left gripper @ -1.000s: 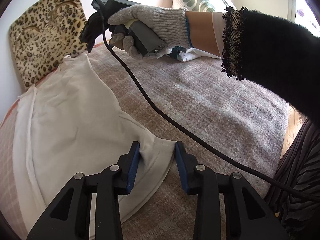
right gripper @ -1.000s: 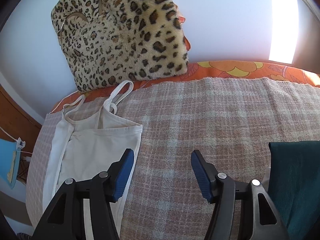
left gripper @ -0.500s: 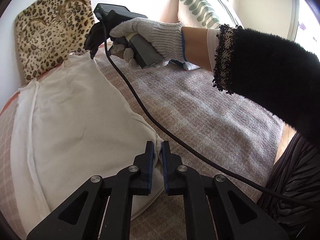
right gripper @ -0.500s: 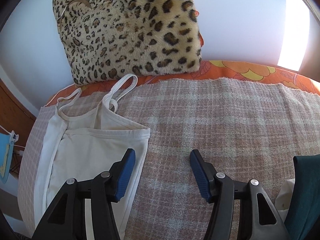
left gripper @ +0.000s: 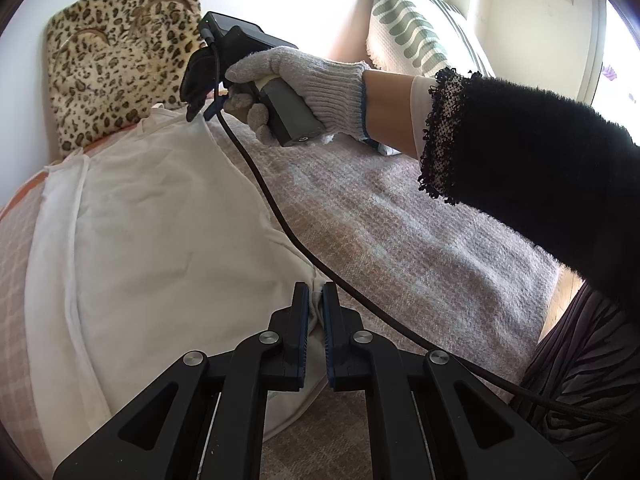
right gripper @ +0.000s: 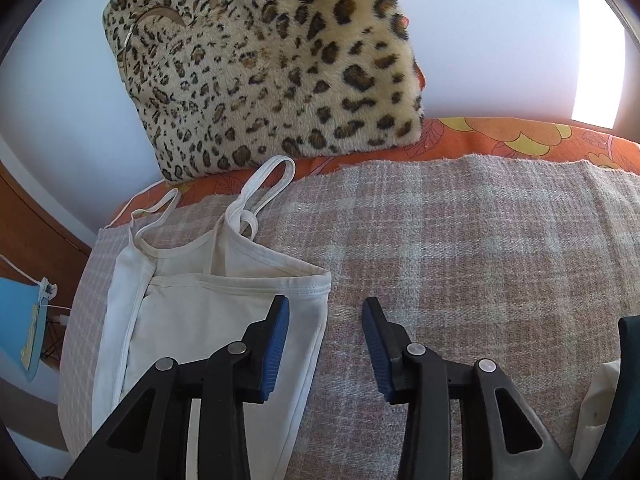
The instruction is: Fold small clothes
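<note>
My left tool (left gripper: 315,308) is clenched on the hem corner of the camisole (left gripper: 160,232); my right tool (right gripper: 325,334) hangs released over its top corner near the straps (right gripper: 264,184). It's thin, limp cotton, so I expect it to sag; best pinched at seamed edges. Cream-white, spread on the plaid blanket (right gripper: 480,260) on the bed.

One white top (right gripper: 208,312) with two thin straps (right gripper: 264,188) is seen on one checked blanket (right gripper: 480,264). Two grippers are counted: the left gripper (left gripper: 315,300) and the right gripper (right gripper: 325,320). One spotted cushion (right gripper: 272,64) and one green striped cushion (left gripper: 416,28) are seen. One gloved hand (left gripper: 304,80) and one black cable (left gripper: 280,216) are counted. One dark green cloth (right gripper: 630,384) is seen at the edge.
</note>
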Demonstrator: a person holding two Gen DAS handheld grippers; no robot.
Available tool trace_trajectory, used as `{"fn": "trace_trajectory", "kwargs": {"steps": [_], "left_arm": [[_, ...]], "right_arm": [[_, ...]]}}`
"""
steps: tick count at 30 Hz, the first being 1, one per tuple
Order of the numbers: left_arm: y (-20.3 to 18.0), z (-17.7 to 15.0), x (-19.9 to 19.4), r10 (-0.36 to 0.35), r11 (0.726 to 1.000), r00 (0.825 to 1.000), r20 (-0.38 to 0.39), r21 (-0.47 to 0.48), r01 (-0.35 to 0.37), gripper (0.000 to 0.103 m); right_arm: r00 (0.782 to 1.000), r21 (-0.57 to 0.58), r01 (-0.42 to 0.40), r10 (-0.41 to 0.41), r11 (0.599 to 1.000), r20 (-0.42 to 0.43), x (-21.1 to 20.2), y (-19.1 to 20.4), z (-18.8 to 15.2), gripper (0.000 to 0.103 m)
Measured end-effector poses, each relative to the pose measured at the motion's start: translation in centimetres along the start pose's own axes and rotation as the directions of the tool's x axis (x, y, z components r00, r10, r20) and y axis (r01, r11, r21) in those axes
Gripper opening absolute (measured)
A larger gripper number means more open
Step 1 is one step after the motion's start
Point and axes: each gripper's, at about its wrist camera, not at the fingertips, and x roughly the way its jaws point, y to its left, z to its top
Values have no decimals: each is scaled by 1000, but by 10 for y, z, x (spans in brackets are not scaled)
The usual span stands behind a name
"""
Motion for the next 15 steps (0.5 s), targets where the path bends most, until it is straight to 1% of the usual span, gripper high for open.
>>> {"fn": "trace_trajectory", "kwargs": {"steps": [1,2,4,7,13,15], "left_arm": [[2,0,-2,2,1000,1000,4,-5,-2,6],[4,-1,-4,3,1000,1000,5,-10,-3,6],[8,-3,-8,7,1000,1000,8,-23,-7,6],[16,-6,-16,13,999,1000,17,-52,-12,5],[34,-15,-26,29,993,998,56,-116,-23,5],[40,-19,-28,21,989,998,54,-150,-13,5]], "right_arm": [[1000,-16,7,-6,1000,4,0,5,-1,17],[1000,-32,18,-18,999,8,0,10,-1,10],[1000,-51,28,-27,998,7,0,18,0,5],[999,-52,34,-33,998,24,-7,23,3,4],[997,-77,63,-59,995,49,-17,41,11,3],[996,-85,70,-66,994,53,-16,49,12,3]]}}
